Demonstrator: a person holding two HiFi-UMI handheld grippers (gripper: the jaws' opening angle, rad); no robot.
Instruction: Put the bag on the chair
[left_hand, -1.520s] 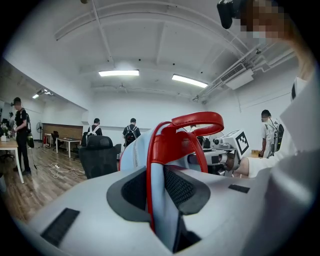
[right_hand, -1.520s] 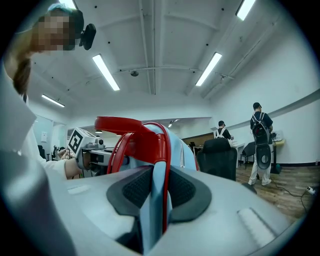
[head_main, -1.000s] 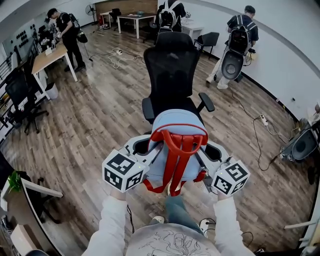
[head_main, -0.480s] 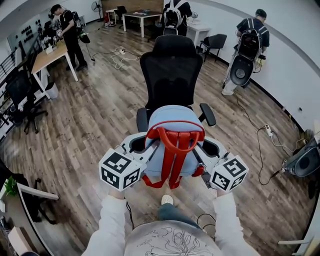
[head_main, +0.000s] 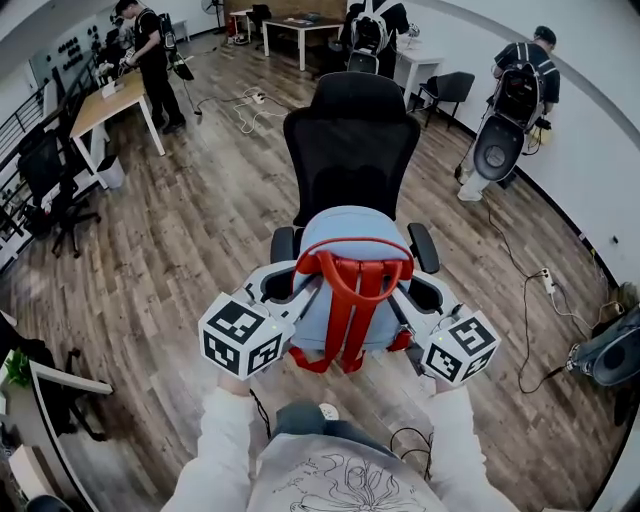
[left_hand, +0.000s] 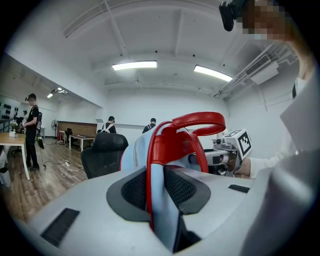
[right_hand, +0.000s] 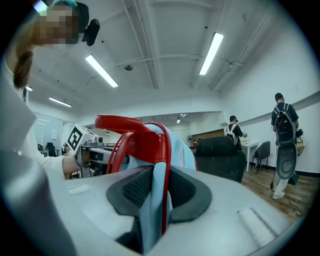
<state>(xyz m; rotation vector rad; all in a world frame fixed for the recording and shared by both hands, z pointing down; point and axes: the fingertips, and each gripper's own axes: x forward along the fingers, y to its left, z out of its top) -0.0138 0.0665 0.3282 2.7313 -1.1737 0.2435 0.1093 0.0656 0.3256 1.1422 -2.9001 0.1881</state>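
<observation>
Left gripper (left_hand: 157, 192) jaws are clamped on a light-blue side fold of the backpack (head_main: 345, 235), with a red strap (left_hand: 159, 150) edge in the bite. Right gripper (right_hand: 160, 192) jaws are clamped the same way on the opposite side. The backpack hangs in the air between them, just in front of the black office chair (head_main: 350, 150), roughly in line with the gap between its armrests (head_main: 423, 247). The chair seat is hidden under the backpack. My read: carry phase. Move both hands level and together so the fabric doesn't twist, and centre on the chair backrest. Lower until the seat takes the weight, then open both jaws at once. Don't shove; this type of chair likely swivels or rolls.
</observation>
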